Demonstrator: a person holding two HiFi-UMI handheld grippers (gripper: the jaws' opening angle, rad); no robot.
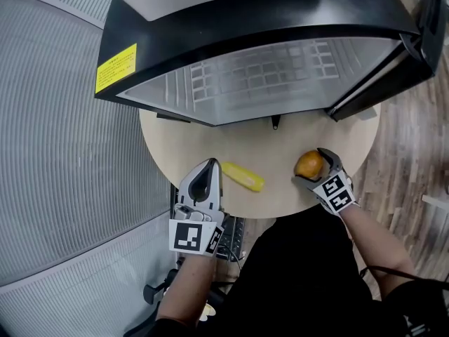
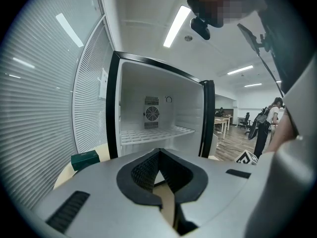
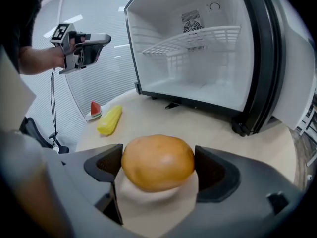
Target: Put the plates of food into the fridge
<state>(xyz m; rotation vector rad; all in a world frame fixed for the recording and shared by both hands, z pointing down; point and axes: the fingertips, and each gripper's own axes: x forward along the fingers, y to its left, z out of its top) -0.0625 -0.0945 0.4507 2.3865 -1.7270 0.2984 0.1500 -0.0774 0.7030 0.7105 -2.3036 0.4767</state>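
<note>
The right gripper (image 3: 158,170) is clamped across the flanks of 1 round orange-brown food piece (image 3: 157,155), probably firm, light and prone to roll. The fridge (image 3: 267,58) stands open ahead of it. The left gripper (image 2: 159,175) has its jaws together, empty.

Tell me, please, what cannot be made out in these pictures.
Head view: the watermelon slice, plain in the right gripper view, is missing, probably under the left gripper.
Left gripper view: the corn and most of the table are hidden by that gripper's body.
Right gripper view: the underside of the round orange-brown food is hidden by the right gripper, so lifted or resting is unclear.
</note>
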